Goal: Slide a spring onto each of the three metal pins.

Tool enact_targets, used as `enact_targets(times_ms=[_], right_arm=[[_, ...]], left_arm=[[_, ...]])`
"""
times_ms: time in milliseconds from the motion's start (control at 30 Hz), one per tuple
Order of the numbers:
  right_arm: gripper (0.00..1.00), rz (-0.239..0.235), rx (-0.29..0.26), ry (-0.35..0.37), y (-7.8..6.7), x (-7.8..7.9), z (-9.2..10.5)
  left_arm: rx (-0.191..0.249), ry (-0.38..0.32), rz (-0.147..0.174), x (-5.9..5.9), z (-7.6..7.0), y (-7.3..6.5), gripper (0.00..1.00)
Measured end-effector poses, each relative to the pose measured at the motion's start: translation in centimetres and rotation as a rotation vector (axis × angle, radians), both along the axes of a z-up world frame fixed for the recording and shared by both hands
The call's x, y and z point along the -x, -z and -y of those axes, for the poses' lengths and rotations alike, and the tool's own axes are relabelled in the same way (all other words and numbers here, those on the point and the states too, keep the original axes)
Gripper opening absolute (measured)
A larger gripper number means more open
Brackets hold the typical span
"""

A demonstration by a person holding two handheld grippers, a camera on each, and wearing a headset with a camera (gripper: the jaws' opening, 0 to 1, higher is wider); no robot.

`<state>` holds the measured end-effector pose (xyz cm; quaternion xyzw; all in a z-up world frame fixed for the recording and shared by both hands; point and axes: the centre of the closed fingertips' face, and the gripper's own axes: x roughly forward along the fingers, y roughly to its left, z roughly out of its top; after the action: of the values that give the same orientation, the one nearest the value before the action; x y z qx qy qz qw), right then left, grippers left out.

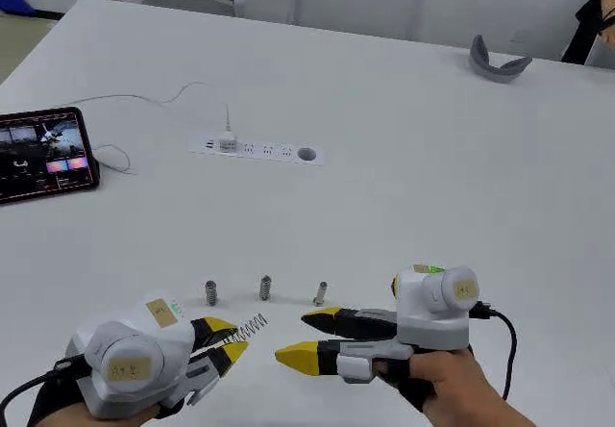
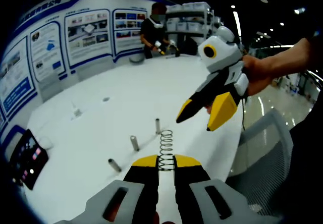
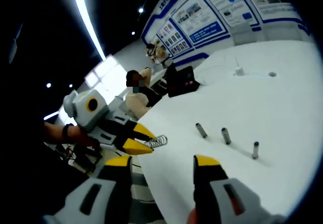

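The left gripper (image 2: pixel 166 162) is clamped on one end of a spring (image 2: pixel 166 142), which sticks out past its tips above the white worktop (image 1: pixel 404 187). The right gripper (image 3: pixel 161 161) hangs open beside it. Three pins (image 1: pixel 265 288) stand in a row just beyond both.

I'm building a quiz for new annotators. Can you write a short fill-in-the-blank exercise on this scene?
1. The left gripper is shut on a ___.
2. The right gripper has its jaws ___ and holds nothing.
3. ___ metal pins stand upright on the white table.
Missing words: spring; open; three.
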<state>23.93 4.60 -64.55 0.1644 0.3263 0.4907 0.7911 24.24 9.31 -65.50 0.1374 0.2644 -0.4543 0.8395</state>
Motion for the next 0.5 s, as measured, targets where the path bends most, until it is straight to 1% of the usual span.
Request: enact_targets(times_ms=[200, 267, 500], right_arm=[[0.42, -0.009, -0.030, -0.015, -0.7, 0.0, -0.7], [0.40, -0.020, -0.042, -0.025, -0.9, 0.0, -1.0], [0.33, -0.025, -0.060, -0.046, -1.4, 0.3, -1.6]], left_arm=[[0.000, 0.015, 0.020, 0.2, 0.0, -0.7, 0.10], [0.003, 0.021, 0.021, 0.3, 0.1, -0.9, 0.10], [0.016, 0.040, 0.031, 1.0, 0.6, -1.5, 0.10]])
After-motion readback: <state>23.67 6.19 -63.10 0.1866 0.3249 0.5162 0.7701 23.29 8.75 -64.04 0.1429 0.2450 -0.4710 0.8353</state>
